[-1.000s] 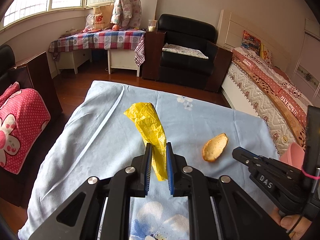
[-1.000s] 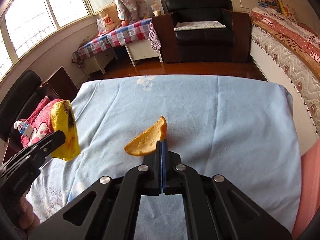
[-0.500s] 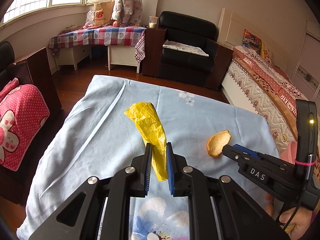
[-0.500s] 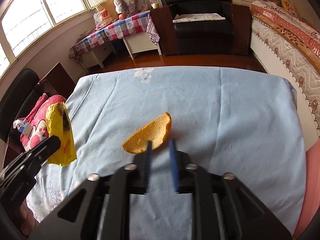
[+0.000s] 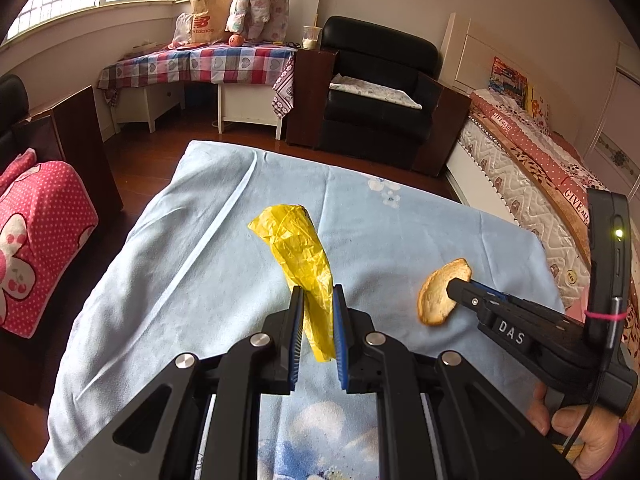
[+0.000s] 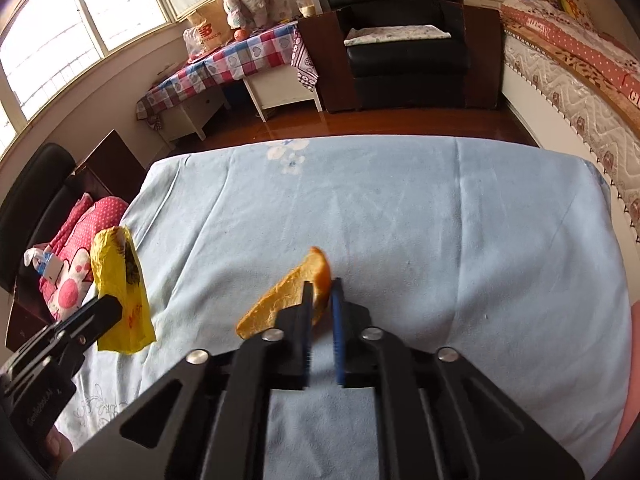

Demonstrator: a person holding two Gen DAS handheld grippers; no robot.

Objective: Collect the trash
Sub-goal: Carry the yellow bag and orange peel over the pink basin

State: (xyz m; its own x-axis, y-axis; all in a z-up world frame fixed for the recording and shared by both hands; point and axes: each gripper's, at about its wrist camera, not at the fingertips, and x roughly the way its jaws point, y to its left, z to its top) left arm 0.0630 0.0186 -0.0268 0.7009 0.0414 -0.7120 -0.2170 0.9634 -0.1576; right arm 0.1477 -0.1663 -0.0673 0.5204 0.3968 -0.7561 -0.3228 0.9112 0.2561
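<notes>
The right claw (image 6: pixel 320 294) has just closed its jaws on the curved orange peel (image 6: pixel 286 296), which a moment ago lay free on the blue-clothed bench (image 6: pixel 440 220). The left claw (image 5: pixel 316 312) holds a crumpled yellow plastic bag (image 5: pixel 298 256) above the bench, likely the peel's destination.
</notes>
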